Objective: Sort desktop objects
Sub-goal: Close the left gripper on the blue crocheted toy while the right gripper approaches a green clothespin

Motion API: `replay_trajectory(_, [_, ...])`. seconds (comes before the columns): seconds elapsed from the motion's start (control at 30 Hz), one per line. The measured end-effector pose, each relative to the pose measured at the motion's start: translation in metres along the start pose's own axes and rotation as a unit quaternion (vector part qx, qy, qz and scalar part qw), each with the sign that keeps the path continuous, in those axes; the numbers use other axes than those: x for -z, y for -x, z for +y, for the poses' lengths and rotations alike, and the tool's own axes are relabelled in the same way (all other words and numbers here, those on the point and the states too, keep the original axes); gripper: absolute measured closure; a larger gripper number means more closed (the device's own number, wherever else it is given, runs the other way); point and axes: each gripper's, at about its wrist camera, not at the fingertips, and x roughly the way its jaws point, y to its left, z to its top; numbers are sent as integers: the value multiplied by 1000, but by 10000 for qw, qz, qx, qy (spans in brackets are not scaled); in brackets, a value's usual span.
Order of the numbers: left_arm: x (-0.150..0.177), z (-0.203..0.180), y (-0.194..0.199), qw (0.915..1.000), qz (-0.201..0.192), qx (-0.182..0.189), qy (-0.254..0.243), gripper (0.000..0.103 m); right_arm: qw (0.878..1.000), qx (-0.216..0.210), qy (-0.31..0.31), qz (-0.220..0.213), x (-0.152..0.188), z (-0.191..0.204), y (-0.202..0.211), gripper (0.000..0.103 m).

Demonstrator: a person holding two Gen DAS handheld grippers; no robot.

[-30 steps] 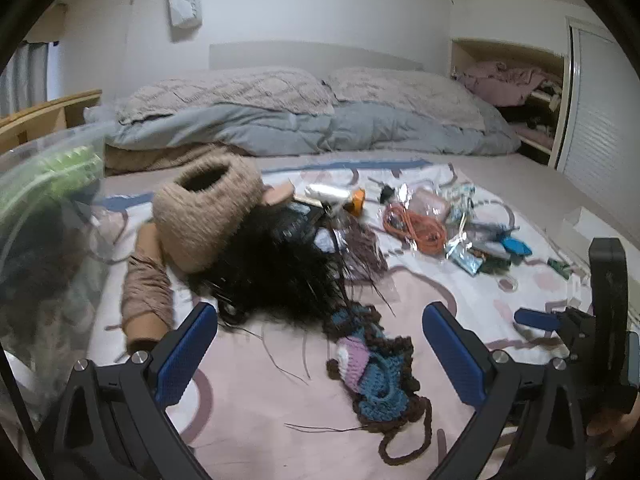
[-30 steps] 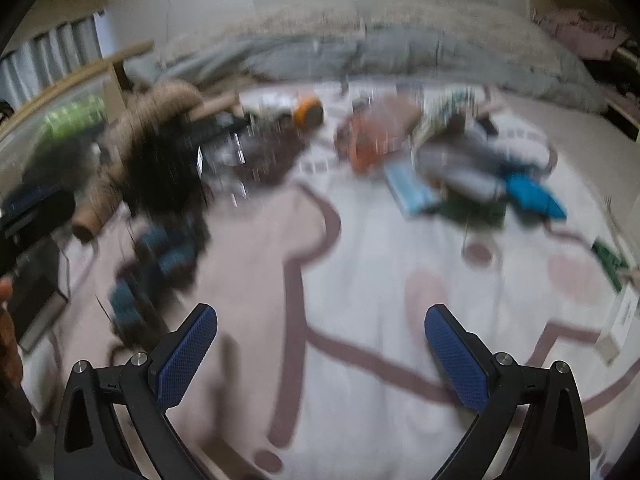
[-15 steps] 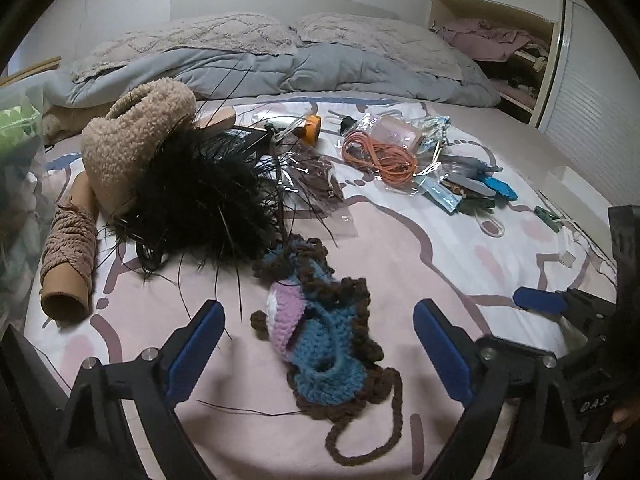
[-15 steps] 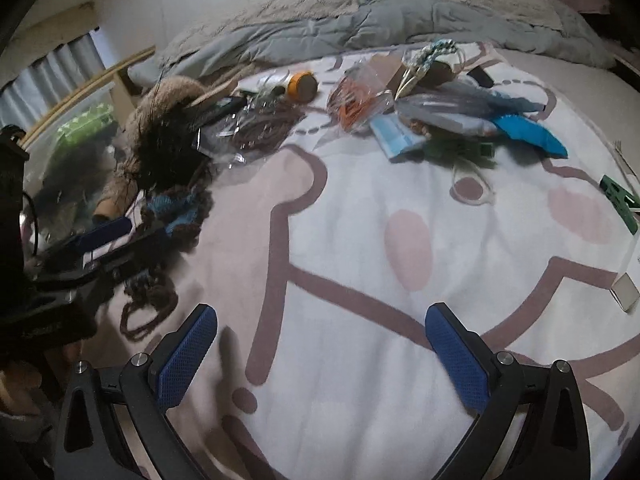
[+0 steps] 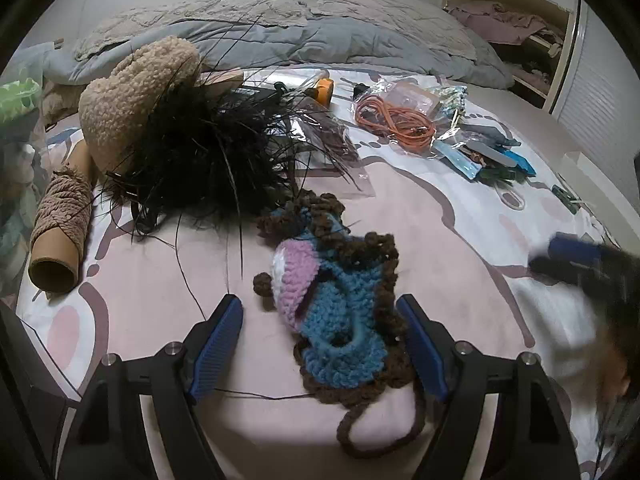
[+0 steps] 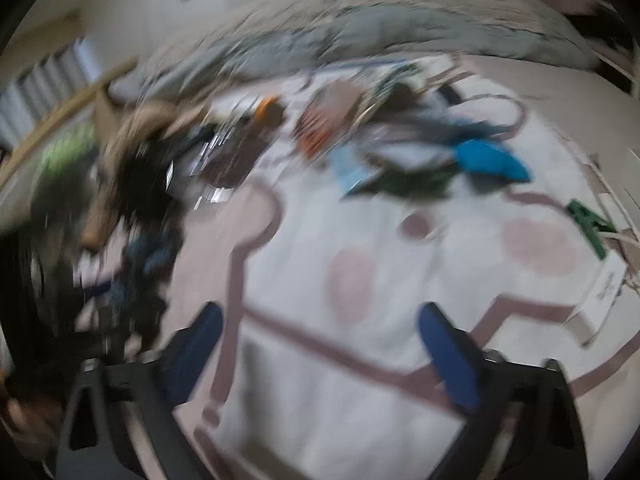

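Pick step: your left gripper (image 5: 320, 328), jaws just narrowing, straddles crochet piece (image 5: 336, 308), ungripped; squeeze next. Right gripper (image 6: 320, 332) open, empty.

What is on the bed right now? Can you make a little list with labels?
surface: bed sheet with pink cartoon print
between left gripper pads: blue, purple and brown crochet piece, jaws closing in, right pad at its edge
behind it: black feathery bundle
left side: yarn tube, beige fluffy hat
far right: orange cord in plastic
right gripper: open, nothing between, blurred
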Motion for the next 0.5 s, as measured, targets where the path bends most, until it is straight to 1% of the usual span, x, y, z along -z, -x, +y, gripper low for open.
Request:
replay_trajectory(0.03, [0,0,0,10000,0,-1,-2,25,9998,-42,-150,-83,-6,-8,1,25])
replay_trajectory(0.1, [1,0,0,10000,1,-1,-3,25,9991,-203,-312,-211,-14,-16,3,46])
replay_trajectory(0.13, [1,0,0,10000,0,-6,-13,25,9988,-227,-333,-285,-17,-19,4,49])
replay_trajectory(0.2, [1,-1,0,10000,-4,-15,-37,25,9987,-193,-228,-414,-25,-19,3,59])
replay_trajectory(0.3, [1,-1,0,10000,-6,-12,-43,25,9987,-184,-66,-476,-38,-15,-4,61])
replay_trajectory(0.37, [1,-1,-1,10000,-5,-10,-39,25,9991,-105,68,-417,-44,-15,-13,61])
replay_trajectory(0.43, [1,-1,-1,10000,-9,-2,-34,25,9996,36,105,-263,-45,-18,-23,61])
replay_trajectory(0.5, [2,0,-1,10000,-7,49,3,25,9998,44,-137,124,-41,-30,-38,61])
